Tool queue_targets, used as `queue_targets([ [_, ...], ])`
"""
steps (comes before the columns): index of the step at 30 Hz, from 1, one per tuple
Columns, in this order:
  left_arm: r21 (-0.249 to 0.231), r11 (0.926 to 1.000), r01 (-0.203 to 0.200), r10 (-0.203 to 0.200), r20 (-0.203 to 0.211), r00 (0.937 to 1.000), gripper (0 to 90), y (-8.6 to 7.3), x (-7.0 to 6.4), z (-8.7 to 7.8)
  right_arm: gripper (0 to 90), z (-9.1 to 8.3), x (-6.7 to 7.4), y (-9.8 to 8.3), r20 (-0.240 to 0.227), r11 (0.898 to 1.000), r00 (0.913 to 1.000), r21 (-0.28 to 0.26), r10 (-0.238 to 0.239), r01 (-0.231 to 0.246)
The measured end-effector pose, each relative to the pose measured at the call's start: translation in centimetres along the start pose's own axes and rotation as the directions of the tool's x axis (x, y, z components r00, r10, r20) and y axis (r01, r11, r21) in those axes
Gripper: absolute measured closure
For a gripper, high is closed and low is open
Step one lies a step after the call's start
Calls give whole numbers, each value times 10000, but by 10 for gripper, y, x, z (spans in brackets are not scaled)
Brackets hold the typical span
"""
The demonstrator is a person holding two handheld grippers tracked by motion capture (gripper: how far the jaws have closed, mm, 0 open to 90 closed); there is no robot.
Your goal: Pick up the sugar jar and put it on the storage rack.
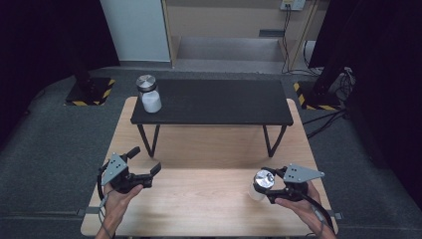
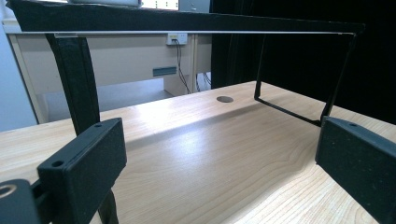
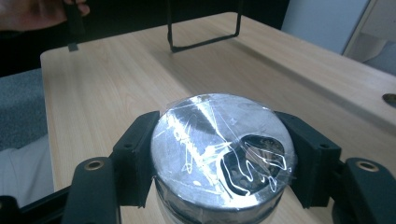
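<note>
Two jars with silver lids appear in the high view. One jar (image 1: 262, 183), at about 5 o'clock on the wooden table (image 1: 209, 199), is pinched at the lid by the right gripper (image 1: 268, 185). The second jar (image 1: 149, 93) stands at 11 o'clock, on the left end of the black shelf (image 1: 219, 102). The left gripper (image 1: 144, 162), at 7 o'clock, has its jaws spread around nothing.

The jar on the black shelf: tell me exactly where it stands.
In the high view, the jar stands upright at the far left corner of the black shelf, above the wooden table, well away from both tools.
</note>
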State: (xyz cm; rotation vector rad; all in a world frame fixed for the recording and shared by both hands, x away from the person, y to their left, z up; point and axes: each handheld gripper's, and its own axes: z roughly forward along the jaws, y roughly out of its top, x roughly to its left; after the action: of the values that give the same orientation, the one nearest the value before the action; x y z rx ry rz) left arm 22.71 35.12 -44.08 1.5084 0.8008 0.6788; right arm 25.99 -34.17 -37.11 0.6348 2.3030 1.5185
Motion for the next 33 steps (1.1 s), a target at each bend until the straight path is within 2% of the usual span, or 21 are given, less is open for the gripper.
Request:
queue_targets([
  [9,4,10000,15,-15,3,10000,10,0,0,0,349,-16,4,40,48,9997,9998,-103,-202,202],
  [14,7,10000,35,-35,19,10000,10,0,0,1,349,-24,4,68,-97,9986,9987,-152,-510,508],
  [16,5,10000,40,-40,21,10000,10,-1,0,1,349,-25,4,73,-148,9983,9983,-163,-570,567],
  [19,5,10000,44,-44,24,10000,10,0,0,1,349,-31,-1,97,-436,9961,9959,-425,-789,771],
  [28,47,9999,92,-92,27,10000,10,-1,2,1,349,-31,-7,135,-803,9922,9904,-617,-1128,1080],
  [33,70,9999,120,-121,47,9999,10,-1,2,1,349,-27,-10,147,-961,9914,9882,-654,-1196,1136],
])
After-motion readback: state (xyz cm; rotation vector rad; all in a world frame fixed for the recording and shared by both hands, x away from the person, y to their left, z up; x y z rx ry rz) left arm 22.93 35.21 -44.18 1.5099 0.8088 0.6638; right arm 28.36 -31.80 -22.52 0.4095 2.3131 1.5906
